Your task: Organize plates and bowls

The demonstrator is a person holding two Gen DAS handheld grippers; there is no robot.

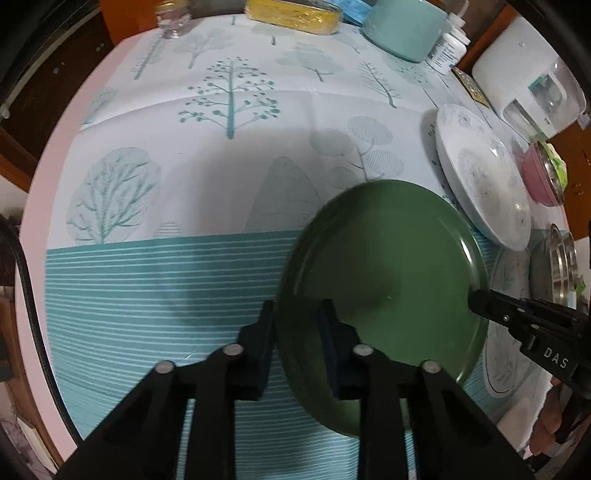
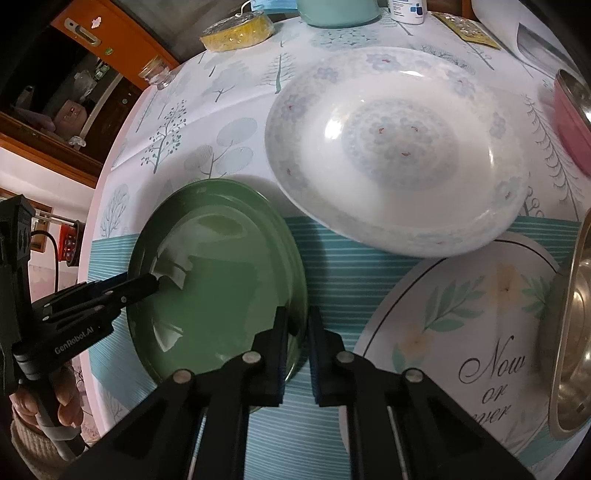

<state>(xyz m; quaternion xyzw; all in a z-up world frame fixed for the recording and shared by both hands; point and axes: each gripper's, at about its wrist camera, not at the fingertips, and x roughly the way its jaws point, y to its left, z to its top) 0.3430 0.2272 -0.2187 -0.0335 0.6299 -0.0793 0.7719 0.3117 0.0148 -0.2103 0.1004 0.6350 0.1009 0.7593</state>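
Left wrist view: the left claw (image 1: 297, 325) is clenched on the near-left rim of the green plate (image 1: 388, 266), while the right claw (image 1: 474, 299) pinches the same plate's right rim. In the right wrist view the right claw (image 2: 297, 332) is clamped on that rim, with the flower-printed plate (image 2: 461, 332) just to the right on the desk (image 2: 229, 110). Farther back lie the white floral plate (image 2: 399, 155), a pink bowl (image 2: 570, 122) at the right edge, then a yellow sponge (image 2: 236, 31).

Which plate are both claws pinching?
The plain dark green round plate. The left claw and right claw clamp its opposite rims. The white blue-flowered plate and the "Now or never" lettered plate lie untouched.
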